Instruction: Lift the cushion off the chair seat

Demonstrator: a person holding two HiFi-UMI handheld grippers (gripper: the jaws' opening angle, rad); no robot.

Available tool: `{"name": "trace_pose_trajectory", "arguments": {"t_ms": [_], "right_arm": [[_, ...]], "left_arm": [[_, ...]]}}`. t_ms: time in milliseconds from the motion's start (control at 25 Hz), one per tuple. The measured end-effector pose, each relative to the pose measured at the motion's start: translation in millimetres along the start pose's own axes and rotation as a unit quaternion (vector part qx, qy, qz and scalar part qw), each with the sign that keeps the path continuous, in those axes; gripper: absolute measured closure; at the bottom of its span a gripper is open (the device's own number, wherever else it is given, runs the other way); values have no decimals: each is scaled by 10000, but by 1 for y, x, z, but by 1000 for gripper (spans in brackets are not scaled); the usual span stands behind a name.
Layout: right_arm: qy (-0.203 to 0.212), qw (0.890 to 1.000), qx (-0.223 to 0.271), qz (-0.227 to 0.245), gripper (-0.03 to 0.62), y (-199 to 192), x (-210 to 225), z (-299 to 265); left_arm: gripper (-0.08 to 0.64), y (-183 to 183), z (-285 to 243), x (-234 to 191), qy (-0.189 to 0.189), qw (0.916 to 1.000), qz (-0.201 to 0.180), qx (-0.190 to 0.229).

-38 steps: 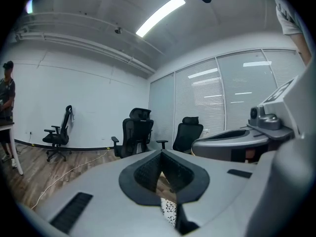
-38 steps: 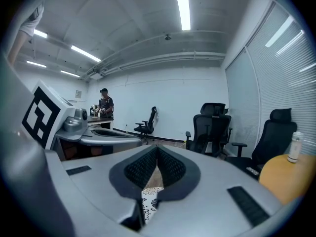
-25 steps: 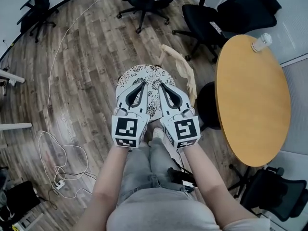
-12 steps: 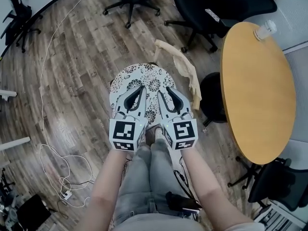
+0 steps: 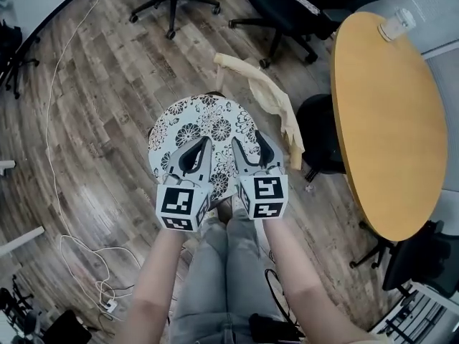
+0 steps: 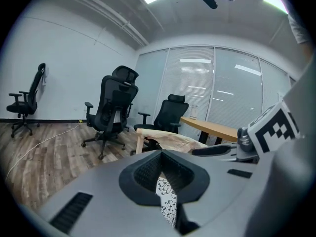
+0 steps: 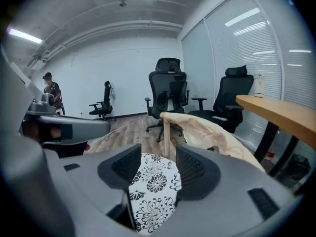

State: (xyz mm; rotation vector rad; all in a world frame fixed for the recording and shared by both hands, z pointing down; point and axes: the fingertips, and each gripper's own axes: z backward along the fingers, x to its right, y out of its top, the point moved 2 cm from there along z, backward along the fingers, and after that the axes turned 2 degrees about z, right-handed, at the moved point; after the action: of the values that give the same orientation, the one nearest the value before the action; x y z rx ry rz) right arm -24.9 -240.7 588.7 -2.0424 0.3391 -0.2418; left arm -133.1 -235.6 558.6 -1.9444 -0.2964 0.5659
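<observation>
A round cushion (image 5: 208, 124) with a black-and-white flower print lies on the seat of a wooden chair whose back is draped in beige cloth (image 5: 269, 95). Both grippers hover side by side over the cushion's near half. My left gripper (image 5: 201, 142) is shut, its tips meeting with nothing pinched; a sliver of cushion (image 6: 167, 201) shows below the left gripper (image 6: 161, 156). The jaws of my right gripper (image 5: 248, 140) are opening. In the right gripper view, the cushion (image 7: 154, 189) lies beneath the gap of the right gripper (image 7: 157, 164), untouched by the pads.
A round wooden table (image 5: 387, 120) with a bottle (image 5: 396, 24) stands at the right. A black stool (image 5: 319, 142) sits between it and the chair. Black office chairs (image 5: 301, 6) stand farther back. A white cable (image 5: 64, 56) runs over the wood floor at the left.
Both grippers have sunk down toward the cushion and now sit over its near half. The right jaws, shut before, have spread apart.
</observation>
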Motion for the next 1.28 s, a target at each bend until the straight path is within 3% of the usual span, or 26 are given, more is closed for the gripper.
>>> {"name": "trace_pose_trajectory", "arguments": {"t_ms": [480,840,1080,1280], "right_arm": [[-590,9926,-871,-598,365,-93,43,-37],[-1029,9735,-1831,-903,359,-168,68,-70],[-1338,9600,-2285,-909,350,-193,72,-85],[-1399,9470,-2635,-1194,331,-209,77,-100]], "left_arm": [[557,-52,-44,11,-502,9981,-79,-335],[557,-89,-58,11,-701,9951,-156,-674],[557,-103,-61,8,-739,9945,-65,-742],[557,-107,-65,0,-720,9947,-20,-738]]}}
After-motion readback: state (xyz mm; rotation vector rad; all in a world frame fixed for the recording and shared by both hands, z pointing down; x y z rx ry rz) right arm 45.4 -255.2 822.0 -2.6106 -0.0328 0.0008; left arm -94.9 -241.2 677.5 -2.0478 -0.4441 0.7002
